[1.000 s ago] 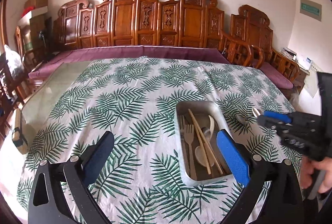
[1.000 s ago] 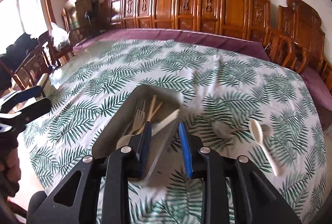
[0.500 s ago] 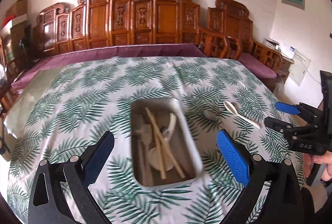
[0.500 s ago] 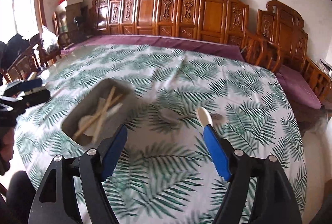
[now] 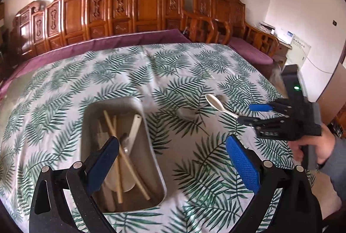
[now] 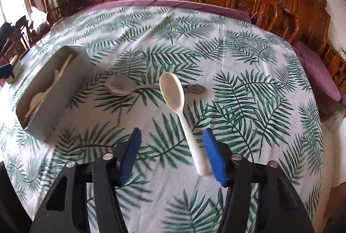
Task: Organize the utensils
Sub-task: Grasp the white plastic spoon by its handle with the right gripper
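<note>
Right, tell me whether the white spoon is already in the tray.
No, the white spoon lies on the tablecloth, apart from the tray, its handle between the open right gripper fingers.

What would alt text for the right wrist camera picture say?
An open right gripper straddles the handle of a white plastic spoon lying on a palm-leaf tablecloth. Beyond lies a metal spoon; at left a metal tray holds chopsticks.
</note>
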### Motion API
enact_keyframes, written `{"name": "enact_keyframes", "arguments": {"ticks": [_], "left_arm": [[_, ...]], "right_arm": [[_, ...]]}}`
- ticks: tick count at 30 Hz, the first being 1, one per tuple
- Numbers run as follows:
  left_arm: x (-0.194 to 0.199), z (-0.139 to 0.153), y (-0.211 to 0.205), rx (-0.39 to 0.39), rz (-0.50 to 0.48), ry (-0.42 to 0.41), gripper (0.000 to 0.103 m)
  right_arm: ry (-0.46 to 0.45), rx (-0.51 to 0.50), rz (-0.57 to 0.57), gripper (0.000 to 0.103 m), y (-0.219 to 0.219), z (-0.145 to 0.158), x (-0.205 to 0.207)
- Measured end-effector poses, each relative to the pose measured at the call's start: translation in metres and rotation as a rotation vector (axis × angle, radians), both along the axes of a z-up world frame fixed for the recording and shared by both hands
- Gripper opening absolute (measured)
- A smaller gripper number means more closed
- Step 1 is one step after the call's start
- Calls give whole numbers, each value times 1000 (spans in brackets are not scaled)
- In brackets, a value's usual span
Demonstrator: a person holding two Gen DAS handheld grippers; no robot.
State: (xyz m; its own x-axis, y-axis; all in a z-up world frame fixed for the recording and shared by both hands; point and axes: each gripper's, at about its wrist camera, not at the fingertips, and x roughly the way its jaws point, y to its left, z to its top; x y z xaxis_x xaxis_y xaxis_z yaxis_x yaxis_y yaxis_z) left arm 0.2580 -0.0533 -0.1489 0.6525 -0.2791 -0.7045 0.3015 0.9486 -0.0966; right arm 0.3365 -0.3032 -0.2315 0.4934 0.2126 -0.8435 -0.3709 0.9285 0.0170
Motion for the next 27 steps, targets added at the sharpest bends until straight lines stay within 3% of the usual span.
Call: {"name": "enact_keyframes", "arguments": {"ticks": [6, 18, 22, 27], "left_arm": [[15, -10, -15, 10, -26, 29, 96], [37, -24, -35, 48, -57, 74, 96], [43, -27, -45, 57, -71, 83, 96], [59, -32, -60, 73, -91, 103, 94]], "right_arm": [[70, -16, 30, 32, 5, -22, 27], [100, -47, 50, 20, 3, -29, 42], [103, -50, 53, 9, 0, -29, 38], [107, -23, 40, 9, -10, -27, 31]]}}
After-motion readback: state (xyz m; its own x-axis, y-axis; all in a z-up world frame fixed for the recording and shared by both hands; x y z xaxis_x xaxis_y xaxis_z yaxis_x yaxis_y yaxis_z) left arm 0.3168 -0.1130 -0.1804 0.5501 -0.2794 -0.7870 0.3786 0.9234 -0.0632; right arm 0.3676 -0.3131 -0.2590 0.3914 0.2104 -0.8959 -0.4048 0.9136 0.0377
